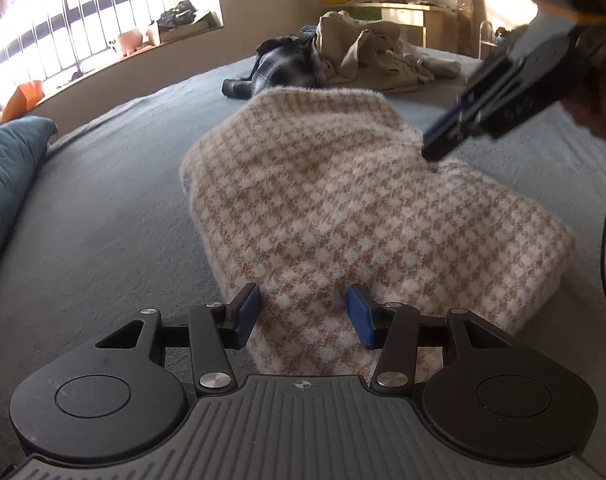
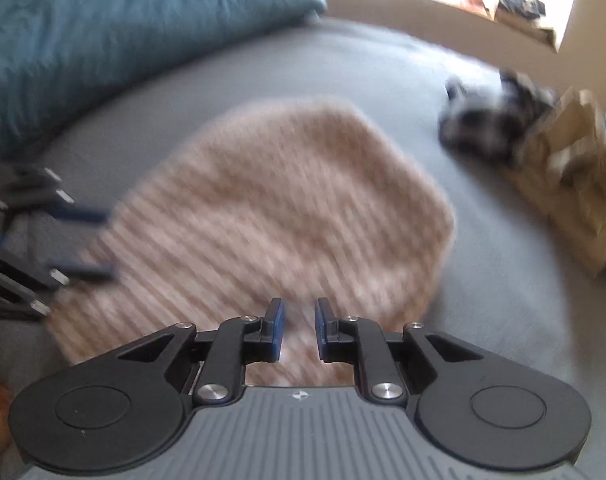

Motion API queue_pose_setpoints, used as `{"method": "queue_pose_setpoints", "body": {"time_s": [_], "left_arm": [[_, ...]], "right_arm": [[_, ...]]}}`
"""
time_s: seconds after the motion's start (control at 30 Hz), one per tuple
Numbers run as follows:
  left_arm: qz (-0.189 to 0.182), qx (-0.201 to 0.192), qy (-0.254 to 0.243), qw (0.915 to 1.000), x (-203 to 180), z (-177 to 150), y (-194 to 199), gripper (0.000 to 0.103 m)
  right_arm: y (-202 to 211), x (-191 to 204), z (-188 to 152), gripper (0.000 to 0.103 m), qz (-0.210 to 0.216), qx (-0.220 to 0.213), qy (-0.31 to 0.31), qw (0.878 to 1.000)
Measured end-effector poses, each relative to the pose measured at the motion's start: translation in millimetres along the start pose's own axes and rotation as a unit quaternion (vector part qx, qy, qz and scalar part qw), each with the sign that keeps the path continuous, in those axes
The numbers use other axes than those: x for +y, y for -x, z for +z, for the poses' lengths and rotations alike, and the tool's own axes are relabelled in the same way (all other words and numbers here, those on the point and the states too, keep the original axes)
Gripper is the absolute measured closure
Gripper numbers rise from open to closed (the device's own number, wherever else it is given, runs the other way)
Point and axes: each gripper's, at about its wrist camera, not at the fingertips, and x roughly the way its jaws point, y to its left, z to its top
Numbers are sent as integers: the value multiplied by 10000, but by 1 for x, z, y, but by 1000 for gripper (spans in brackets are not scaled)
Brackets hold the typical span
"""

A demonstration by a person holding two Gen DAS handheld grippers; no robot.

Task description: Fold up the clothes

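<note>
Landmark = the checked knit sweater (image 1: 343,208), tan/white, lying part-folded on the grey bedspread (image 1: 103,208).

Nearest, L wrist view: left gripper (image 1: 305,314) sits at the sweater's near end. Jaws stand apart w/ a narrow tongue of the knit running between them; the blue pads (image 1: 359,318) don't look pressed into the cloth, so I read it as released, not holding. The sweater's long axis runs from this near end away and a bit rightward, widening to a rounded far edge.

Mid: right gripper (image 1: 443,146) comes in from the sweater's right side, tip down on or just above the knit about halfway along; contact can't be told. In its own view, right gripper (image 2: 299,330) has jaws nearly together w/ a slim gap. Knit shows behind the gap, but nothing looks pinched, though blur makes this unsure. Sweater (image 2: 271,216) spreads ahead of it there, and the left gripper (image 2: 83,240) pokes in at its left edge.

Judgement: the next fold prob. goes across the long axis. L is nearer the narrow end, R nearer the middle/right edge, so R suits pinning or lifting that side.

Far: beyond the sweater's far edge lie a dark plaid garment (image 1: 283,64) and a beige clothes heap (image 1: 367,54), well apart. Teal pillow (image 1: 11,168) lies off to its left.
</note>
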Motion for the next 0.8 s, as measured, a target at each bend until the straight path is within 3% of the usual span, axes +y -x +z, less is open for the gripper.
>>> {"method": "queue_pose_setpoints", "body": {"time_s": [0.1, 0.17, 0.3, 0.4, 0.5, 0.63, 0.7, 0.8], "left_arm": [[-4, -14, -21, 10000, 0, 0, 0, 55], [-52, -30, -6, 10000, 1, -1, -1, 55], [-123, -93, 27, 9999, 4, -2, 0, 54], [-460, -20, 635, 9969, 22, 3, 3, 54], [-676, -191, 1437, 9871, 43, 12, 6, 54], [-330, -194, 1365, 9899, 40, 24, -12, 53], [-179, -156, 1264, 9917, 32, 25, -18, 48], [43, -182, 1061, 9942, 21, 24, -20, 47]], "right_arm": [[3, 16, 8, 86, 346, 163, 197, 9991], [-23, 23, -6, 86, 306, 720, 344, 9963], [-42, 17, -20, 86, 382, 733, 188, 9964], [-43, 14, -19, 86, 413, 753, 230, 9960], [-43, 13, -12, 86, 415, 874, 202, 9951], [-37, 28, 14, 85, 206, 1115, 838, 9900], [-28, 36, 36, 85, 58, 833, 1264, 9885], [-32, 34, 66, 85, -46, 489, 1291, 9904]]}}
